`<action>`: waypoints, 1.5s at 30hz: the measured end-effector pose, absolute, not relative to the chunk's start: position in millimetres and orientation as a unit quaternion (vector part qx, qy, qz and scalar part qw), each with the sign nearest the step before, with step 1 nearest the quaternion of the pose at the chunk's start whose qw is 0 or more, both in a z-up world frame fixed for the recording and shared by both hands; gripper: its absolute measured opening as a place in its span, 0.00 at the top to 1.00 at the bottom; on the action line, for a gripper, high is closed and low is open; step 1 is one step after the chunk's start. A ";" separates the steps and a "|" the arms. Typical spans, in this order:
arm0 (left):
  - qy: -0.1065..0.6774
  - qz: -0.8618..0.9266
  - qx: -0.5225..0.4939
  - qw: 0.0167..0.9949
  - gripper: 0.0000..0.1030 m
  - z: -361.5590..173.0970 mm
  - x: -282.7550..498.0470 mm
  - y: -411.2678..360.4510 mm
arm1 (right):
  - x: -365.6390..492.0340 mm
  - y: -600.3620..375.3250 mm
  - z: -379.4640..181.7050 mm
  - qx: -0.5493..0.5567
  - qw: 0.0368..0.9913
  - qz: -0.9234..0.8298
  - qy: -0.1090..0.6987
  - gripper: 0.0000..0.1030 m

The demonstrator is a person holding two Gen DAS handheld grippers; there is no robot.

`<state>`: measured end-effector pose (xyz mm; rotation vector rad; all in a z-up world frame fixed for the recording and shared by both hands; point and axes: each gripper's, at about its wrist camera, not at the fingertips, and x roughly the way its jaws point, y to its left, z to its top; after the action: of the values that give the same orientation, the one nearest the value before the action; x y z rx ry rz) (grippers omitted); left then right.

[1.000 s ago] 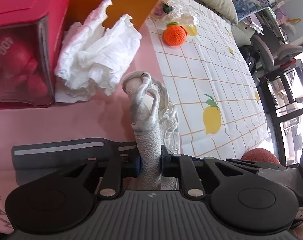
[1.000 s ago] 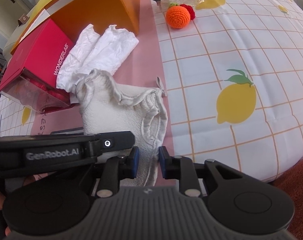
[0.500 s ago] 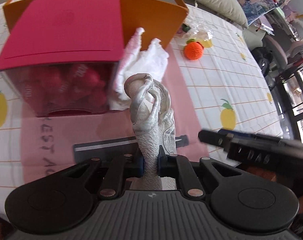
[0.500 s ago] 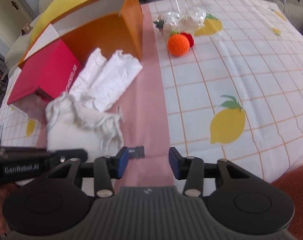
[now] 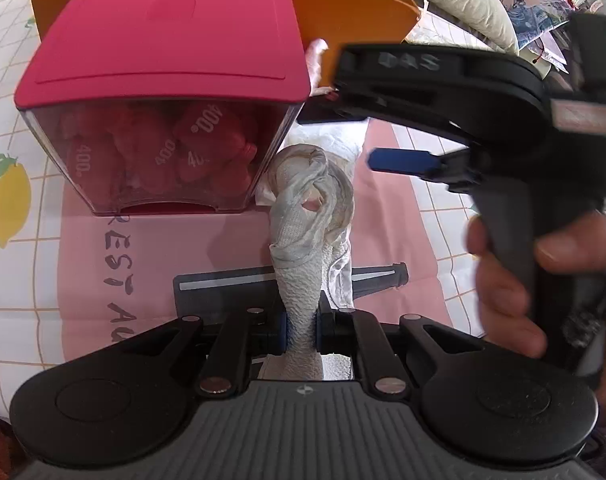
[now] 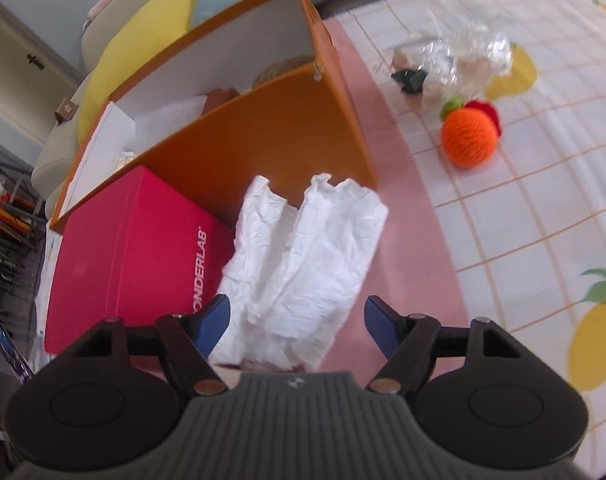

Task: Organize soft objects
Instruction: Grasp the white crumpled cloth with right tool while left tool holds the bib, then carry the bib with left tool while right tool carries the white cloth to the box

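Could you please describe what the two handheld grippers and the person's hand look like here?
Both the left gripper and the right gripper have black linkage arms with silver pivot pins, a grey ribbed base flanked by two round black discs, and blue pads on the fingers. Seen from the left wrist view, the right gripper's black body carries raised lettering. The right hand on its handle is bare; no sleeve is visible.

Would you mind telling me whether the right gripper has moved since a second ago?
Yes. The right gripper let go of the cream pouch, opened, and shifted toward the orange box; the crumpled white paper now lies between its fingers.
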<state>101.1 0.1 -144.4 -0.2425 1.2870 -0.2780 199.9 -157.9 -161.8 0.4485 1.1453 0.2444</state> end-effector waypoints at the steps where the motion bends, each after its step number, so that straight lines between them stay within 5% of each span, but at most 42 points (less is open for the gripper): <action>1: 0.598 -0.129 -0.113 0.783 0.87 -145.5 101.9 0.4 | 202.7 -154.6 -164.8 0.211 0.808 0.113 0.539 0.28; 10: 0.604 -0.128 -0.126 0.776 0.87 -149.6 105.1 6.2 | 207.1 -125.7 -176.1 0.121 0.828 0.116 0.535 0.42; 12: 0.604 -0.128 -0.126 0.776 0.87 -149.5 105.9 5.1 | 204.6 -119.3 -176.0 0.090 0.836 0.121 0.528 0.49; 14: 0.605 -0.129 -0.126 0.776 0.87 -149.4 106.3 4.2 | 202.9 -118.9 -177.8 0.089 0.834 0.130 0.528 0.83; 20: 0.599 -0.130 -0.125 0.780 0.87 -145.9 105.1 6.7 | 197.7 -133.0 -170.5 0.088 0.839 0.130 0.521 0.89; 36: 0.577 -0.123 -0.127 0.797 0.87 -133.6 93.8 7.3 | 111.1 -191.8 -155.1 -0.048 0.809 0.137 0.569 0.87; 45: 0.571 -0.113 -0.122 0.804 0.87 -129.4 88.6 4.9 | 110.8 -188.0 -137.4 0.003 0.831 0.133 0.539 0.33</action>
<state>88.6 4.9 -129.4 -0.2617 1.2235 -0.2415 110.8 -188.0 -137.4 0.0070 1.1437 0.2829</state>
